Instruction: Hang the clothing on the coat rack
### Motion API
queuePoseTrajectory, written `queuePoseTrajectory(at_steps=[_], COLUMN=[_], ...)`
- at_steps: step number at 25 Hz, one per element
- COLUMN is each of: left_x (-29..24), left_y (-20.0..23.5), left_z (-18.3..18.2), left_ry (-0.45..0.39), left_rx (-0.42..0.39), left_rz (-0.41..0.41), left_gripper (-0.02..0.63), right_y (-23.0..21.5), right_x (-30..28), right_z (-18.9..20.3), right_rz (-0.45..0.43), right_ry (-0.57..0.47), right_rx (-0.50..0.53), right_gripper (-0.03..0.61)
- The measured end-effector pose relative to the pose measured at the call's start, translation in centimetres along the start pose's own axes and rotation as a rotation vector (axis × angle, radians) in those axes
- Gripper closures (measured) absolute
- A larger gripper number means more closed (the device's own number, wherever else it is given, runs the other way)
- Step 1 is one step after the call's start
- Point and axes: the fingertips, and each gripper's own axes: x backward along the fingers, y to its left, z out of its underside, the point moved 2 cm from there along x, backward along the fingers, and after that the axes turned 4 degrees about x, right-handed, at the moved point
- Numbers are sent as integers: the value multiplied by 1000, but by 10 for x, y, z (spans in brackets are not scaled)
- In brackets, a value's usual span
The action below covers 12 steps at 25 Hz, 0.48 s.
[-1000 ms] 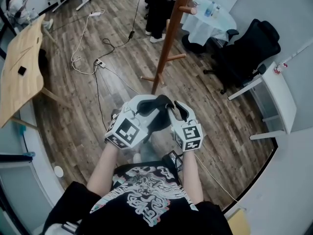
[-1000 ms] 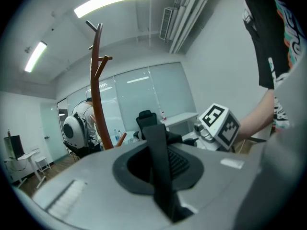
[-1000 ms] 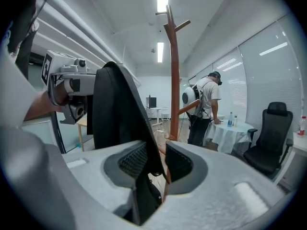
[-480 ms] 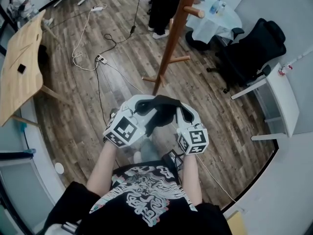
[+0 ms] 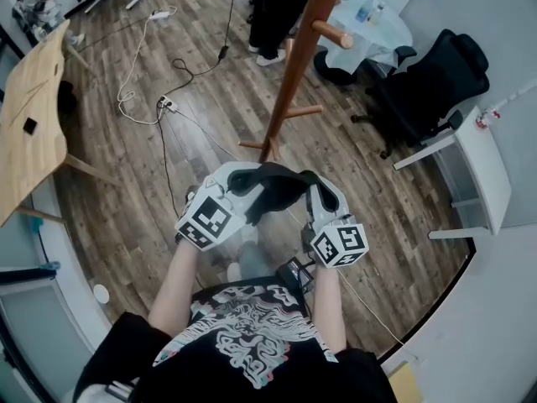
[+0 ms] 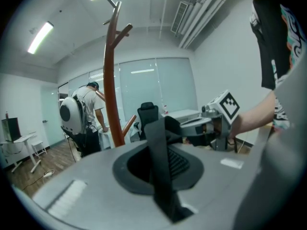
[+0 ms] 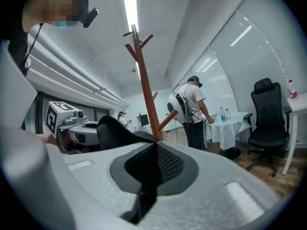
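Wood floor (image 5: 109, 200), coat rack (image 5: 289, 82), loose cables (image 5: 138, 65), office chair (image 5: 428, 82)

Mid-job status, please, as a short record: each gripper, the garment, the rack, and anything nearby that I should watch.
left gripper: shut on black garment
right gripper: shut on black garment
black garment: spread between both grippers, off the floor, not yet on the rack
coat rack: wooden, just ahead of the grippers; visible pegs bare
nearby: person beyond the rack by round table; office chair at right; cables on floor
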Motion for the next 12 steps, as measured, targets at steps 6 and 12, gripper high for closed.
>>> queuePoseTrajectory(at_steps=[6,12], left_x=[-16,-29], left_y=[14,31], left_z=[5,10], left_ry=[12,24], left_rx=[22,44], left_rz=[8,8], left_gripper=[596,595], right_y=[-17,-29], right_x=[-12,-30], right_z=[-9,-14], right_rz=[-18,-33], right_ry=[-26,-37], right_rx=[-57,-92], right_gripper=[575,575])
